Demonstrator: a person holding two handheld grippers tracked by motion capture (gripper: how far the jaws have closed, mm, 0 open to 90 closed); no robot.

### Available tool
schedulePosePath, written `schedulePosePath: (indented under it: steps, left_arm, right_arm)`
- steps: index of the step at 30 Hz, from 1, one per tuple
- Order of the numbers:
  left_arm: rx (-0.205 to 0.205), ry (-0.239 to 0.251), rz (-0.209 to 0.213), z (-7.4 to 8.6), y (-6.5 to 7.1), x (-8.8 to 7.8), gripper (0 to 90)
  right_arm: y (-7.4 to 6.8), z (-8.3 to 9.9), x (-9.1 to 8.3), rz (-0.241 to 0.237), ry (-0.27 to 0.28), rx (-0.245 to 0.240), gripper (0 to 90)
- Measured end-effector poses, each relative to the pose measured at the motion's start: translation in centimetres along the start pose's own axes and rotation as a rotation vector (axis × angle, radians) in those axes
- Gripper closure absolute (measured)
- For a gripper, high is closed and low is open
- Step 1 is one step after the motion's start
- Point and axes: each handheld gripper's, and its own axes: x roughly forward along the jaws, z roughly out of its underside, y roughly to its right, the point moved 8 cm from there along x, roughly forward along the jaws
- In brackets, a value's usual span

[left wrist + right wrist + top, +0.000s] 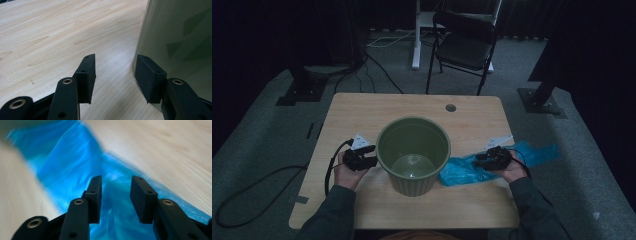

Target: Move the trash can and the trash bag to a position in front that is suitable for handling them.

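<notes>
A green plastic bin [412,184] stands empty in the middle of the wooden table [362,107]. My left gripper [371,156] is open just left of the bin; in the left gripper view the open left gripper [116,60] has bare table between its jaws, and its right jaw sits close against the bin wall [180,37]. A crumpled blue plastic bag [459,173] lies right of the bin and runs off the table's right edge. My right gripper [482,159] hovers open over the bag [62,165]. Blue film shows between the jaws of the right gripper [116,180], whose pads do not press it.
A black folding chair [464,42] stands behind the table beside a white desk leg [416,35]. A cable hole [450,107] sits near the table's far edge. Black cables trail over the grey carpet at the left [252,192]. Dark stand bases flank the table.
</notes>
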Motion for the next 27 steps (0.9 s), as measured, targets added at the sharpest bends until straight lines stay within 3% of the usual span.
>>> schedulePosePath:
  steps: [1, 2, 3, 4, 6, 10, 13, 14, 15, 17, 21, 25, 27]
  left_arm:
    - [0.000, 0.001, 0.001, 0.0, 0.0, 0.0, 51.2]
    - [0.001, 0.001, 0.000, 0.0, 0.0, 0.0, 51.2]
    - [0.001, 0.001, 0.000, 0.0, 0.0, 0.0, 51.2]
    - [0.000, 0.001, 0.001, 0.0, 0.0, 0.0, 51.2]
    - [0.000, 0.001, 0.001, 0.0, 0.0, 0.0, 51.2]
    - [0.002, 0.000, 0.001, 0.0, 0.0, 0.0, 51.2]
    - [0.002, 0.001, 0.002, 0.0, 0.1, 0.0, 51.2]
    - [0.002, 0.001, 0.002, 0.0, 0.1, 0.0, 51.2]
    - [0.002, 0.001, 0.002, 0.0, 0.1, 0.0, 51.1]
    - [0.002, 0.001, 0.001, 0.0, 0.1, 0.0, 51.2]
    - [0.001, 0.002, 0.001, 0.0, 0.1, 0.0, 51.2]
    - [-0.002, 0.001, 0.001, 0.0, 0.1, 0.2, 51.2]
    - [-0.001, -0.001, 0.003, 0.0, 0.1, 0.2, 51.2]
  right_arm:
    - [0.2, -0.1, 0.4, 0.019, 0.007, 0.055, 60.5]
    - [0.0, 0.0, 0.8, 0.027, 0.003, 0.074, 59.7]
    - [0.0, 0.0, 0.8, 0.027, 0.003, 0.074, 59.7]
    - [0.1, 0.2, 1.3, 0.059, -0.017, 0.083, 59.8]
    - [-0.1, 1.0, 3.0, 0.126, -0.114, 0.074, 58.3]
    - [0.2, 0.8, 3.4, 0.156, -0.125, 0.082, 55.5]
    - [0.9, 0.9, 3.3, 0.161, -0.112, 0.125, 68.1]
    - [0.9, 0.9, 3.3, 0.161, -0.112, 0.125, 68.1]
    - [1.3, 1.0, 3.1, 0.161, -0.113, 0.122, 77.2]
    - [1.8, 1.2, 2.9, 0.164, -0.120, 0.119, 84.5]
    - [2.2, 1.7, 2.4, 0.149, -0.135, 0.113, 89.2]
    - [1.3, 2.4, 2.0, 0.088, -0.132, 0.053, 89.4]
    - [0.2, 2.4, 2.0, 0.051, -0.133, -0.001, 89.4]
